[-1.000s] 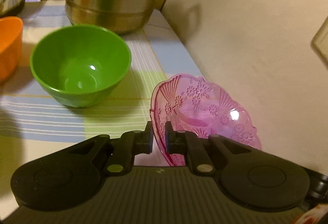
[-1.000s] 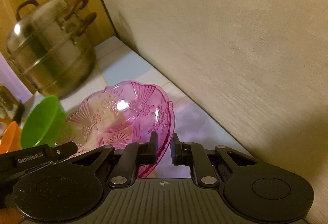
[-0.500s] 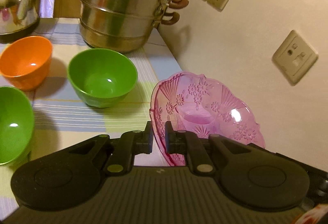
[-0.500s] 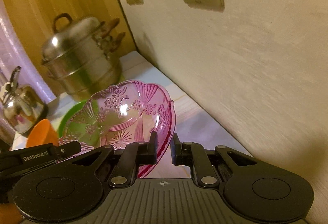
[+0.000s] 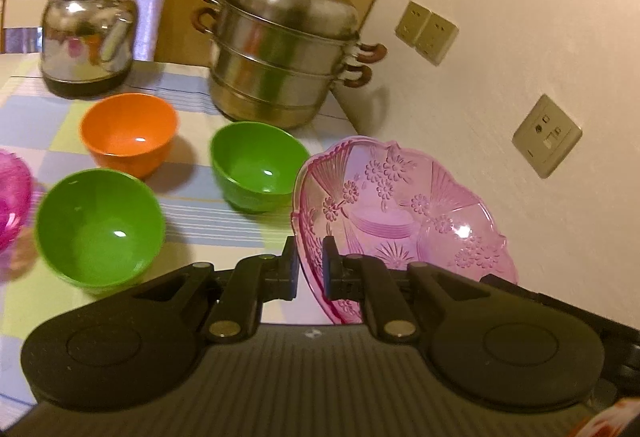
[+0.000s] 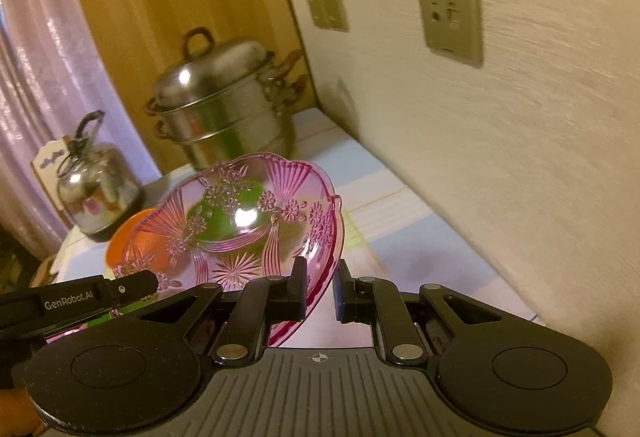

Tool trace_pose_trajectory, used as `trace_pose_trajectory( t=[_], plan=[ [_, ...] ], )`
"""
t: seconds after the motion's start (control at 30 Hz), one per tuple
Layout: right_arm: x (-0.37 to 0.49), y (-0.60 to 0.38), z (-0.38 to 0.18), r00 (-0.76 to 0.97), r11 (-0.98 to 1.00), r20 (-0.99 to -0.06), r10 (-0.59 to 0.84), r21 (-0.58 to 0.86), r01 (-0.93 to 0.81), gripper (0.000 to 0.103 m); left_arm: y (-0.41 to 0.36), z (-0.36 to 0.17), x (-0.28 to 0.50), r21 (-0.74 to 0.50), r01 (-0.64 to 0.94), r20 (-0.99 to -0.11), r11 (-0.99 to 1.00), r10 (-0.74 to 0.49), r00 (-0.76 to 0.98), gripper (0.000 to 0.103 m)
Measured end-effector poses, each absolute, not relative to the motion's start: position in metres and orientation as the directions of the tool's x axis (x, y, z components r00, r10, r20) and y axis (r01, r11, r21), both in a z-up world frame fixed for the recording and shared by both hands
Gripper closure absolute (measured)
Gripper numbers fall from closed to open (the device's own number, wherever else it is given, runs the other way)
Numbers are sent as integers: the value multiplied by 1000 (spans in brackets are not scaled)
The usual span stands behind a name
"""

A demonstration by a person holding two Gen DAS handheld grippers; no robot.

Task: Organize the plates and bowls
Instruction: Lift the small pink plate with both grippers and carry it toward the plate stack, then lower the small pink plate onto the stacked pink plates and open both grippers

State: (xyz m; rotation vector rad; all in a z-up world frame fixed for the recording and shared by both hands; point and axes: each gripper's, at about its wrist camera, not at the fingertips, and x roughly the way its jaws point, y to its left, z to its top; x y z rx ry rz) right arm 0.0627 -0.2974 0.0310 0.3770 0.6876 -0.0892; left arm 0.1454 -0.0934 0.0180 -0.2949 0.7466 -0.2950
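Both the left gripper (image 5: 308, 268) and the right gripper (image 6: 320, 290) have their jaws clamped on opposite rim edges of the pink glass plate (image 5: 400, 213), held tilted above the desk (image 5: 224, 213) near its wall-side edge. Uneven pull between the hands could likely slip the thin rim free, dropping the plate onto the green bowl (image 5: 256, 169).

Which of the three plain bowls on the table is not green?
The orange bowl, nearest the kettle. The two green bowls sit in front of it, nearer the camera.
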Motion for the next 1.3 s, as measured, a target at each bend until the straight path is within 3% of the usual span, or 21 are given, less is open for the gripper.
trace_pose_trajectory(
  t=[1.3],
  plan=[
    [84,-55,9,648,921,-662,377,341,-187,88,166,9,82,-362,-201,-639,910,-85,765,94]
  ],
)
